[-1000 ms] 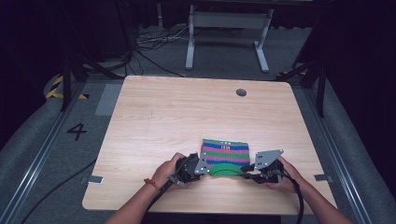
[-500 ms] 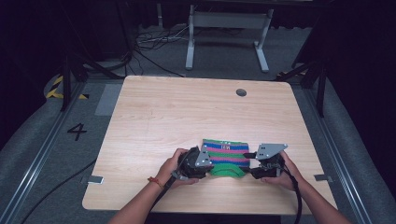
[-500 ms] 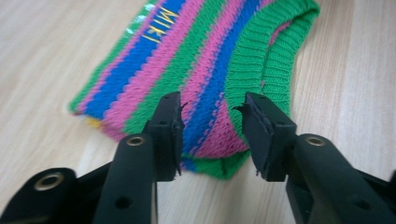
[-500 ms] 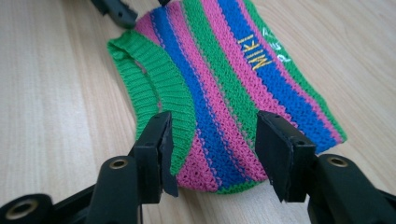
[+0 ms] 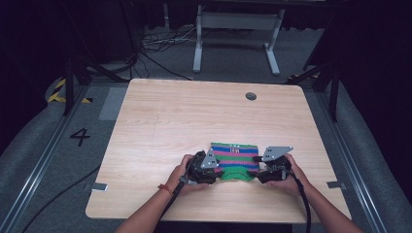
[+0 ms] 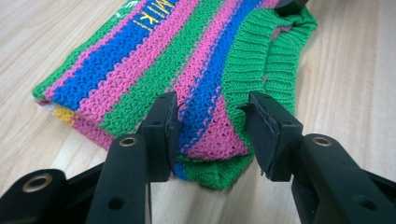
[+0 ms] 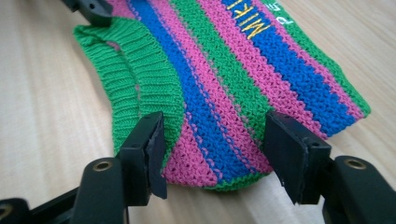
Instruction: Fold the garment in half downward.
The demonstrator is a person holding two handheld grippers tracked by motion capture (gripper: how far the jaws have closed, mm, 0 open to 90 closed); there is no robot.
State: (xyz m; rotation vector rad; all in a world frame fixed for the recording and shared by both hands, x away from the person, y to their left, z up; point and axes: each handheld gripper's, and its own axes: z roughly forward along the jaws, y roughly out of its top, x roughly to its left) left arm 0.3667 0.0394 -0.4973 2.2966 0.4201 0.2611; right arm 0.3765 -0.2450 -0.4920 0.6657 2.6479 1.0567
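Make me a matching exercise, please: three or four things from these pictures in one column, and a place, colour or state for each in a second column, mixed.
Things:
1. knitted garment
2. left gripper
3. ribbed collar
4. round hole in the table

Descriptions:
A. plain green
B. far side of the tabletop
C. pink, blue and green stripes
D. jaws open at a corner of the knit

Pairs: 1-C, 2-D, 3-A, 4-B
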